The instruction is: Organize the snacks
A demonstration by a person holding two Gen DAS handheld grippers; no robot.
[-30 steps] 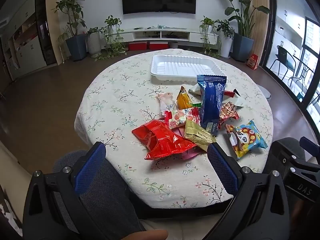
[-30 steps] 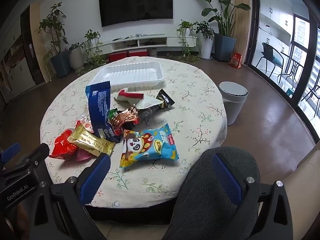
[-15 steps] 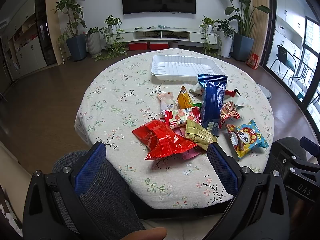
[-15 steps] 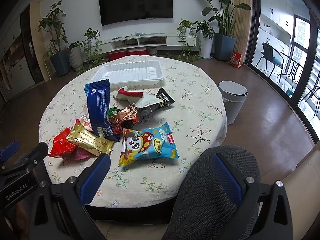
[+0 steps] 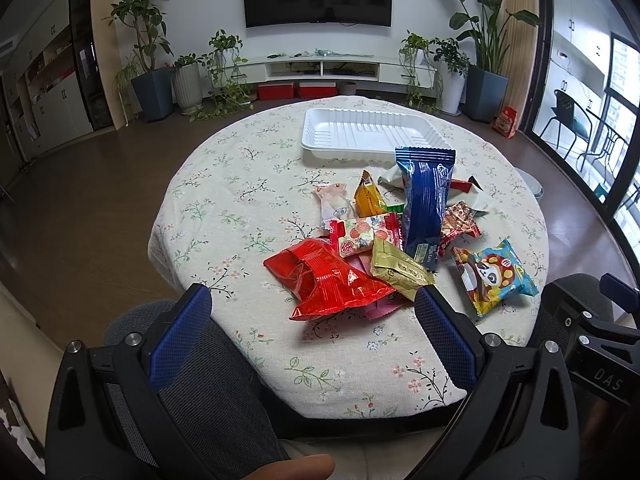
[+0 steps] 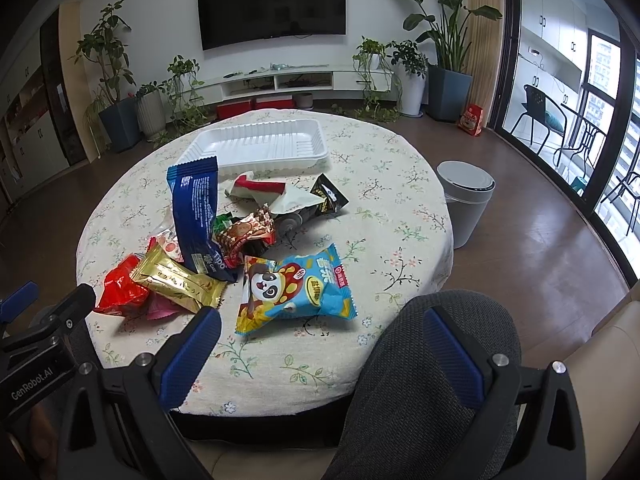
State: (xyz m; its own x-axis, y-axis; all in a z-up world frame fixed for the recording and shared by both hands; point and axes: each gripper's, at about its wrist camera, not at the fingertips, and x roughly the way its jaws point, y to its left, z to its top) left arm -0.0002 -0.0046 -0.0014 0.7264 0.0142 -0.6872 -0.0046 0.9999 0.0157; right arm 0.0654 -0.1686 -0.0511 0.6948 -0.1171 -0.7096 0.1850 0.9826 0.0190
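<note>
Two grippers, left [image 5: 312, 320] and right [image 6: 320, 340], hang spread wide and empty; ahead, bright snacks [image 5: 400, 232] lie heaped before a white tray [image 5: 320, 140].

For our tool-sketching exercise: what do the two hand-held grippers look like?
Each hand-held gripper, left and right, has a black frame with silver screws and two blue textured finger pads. White lettering marks the bodies: "GenRobot.AI" on the left gripper, "DAS" on the right.
</note>
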